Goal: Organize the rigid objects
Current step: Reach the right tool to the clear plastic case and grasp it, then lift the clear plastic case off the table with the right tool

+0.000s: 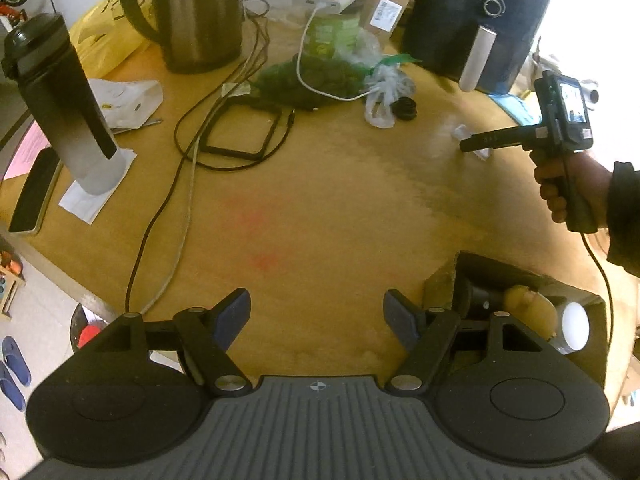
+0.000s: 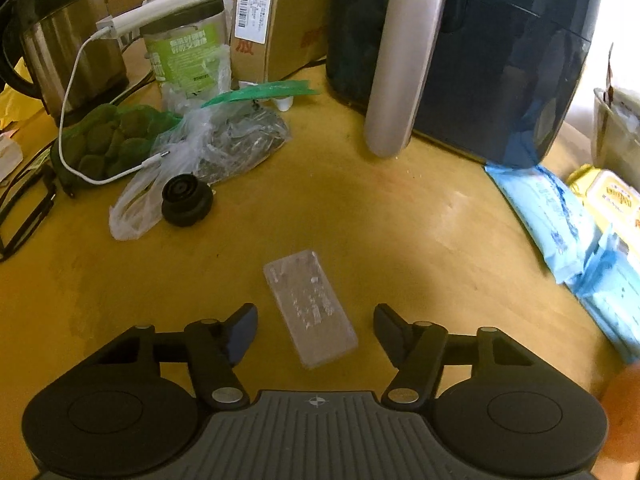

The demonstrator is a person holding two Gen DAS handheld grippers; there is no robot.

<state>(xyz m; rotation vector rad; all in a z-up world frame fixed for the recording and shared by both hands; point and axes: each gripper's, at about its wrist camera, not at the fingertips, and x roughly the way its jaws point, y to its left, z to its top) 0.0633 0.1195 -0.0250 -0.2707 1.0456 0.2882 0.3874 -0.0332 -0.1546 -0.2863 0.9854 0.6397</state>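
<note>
Right wrist view: clear plastic case (image 2: 310, 307) between parted right hand-held gripper (image 2: 316, 330) jaws.

Black claw (image 2: 316, 330), blue pads (image 2: 242, 332), dark sleeve (image 1: 624, 216)

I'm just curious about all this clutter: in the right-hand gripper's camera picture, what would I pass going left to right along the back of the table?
Steel kettle → green-labelled jar → cardboard box → dark air fryer with its silver handle → blue tissue packs.
</note>
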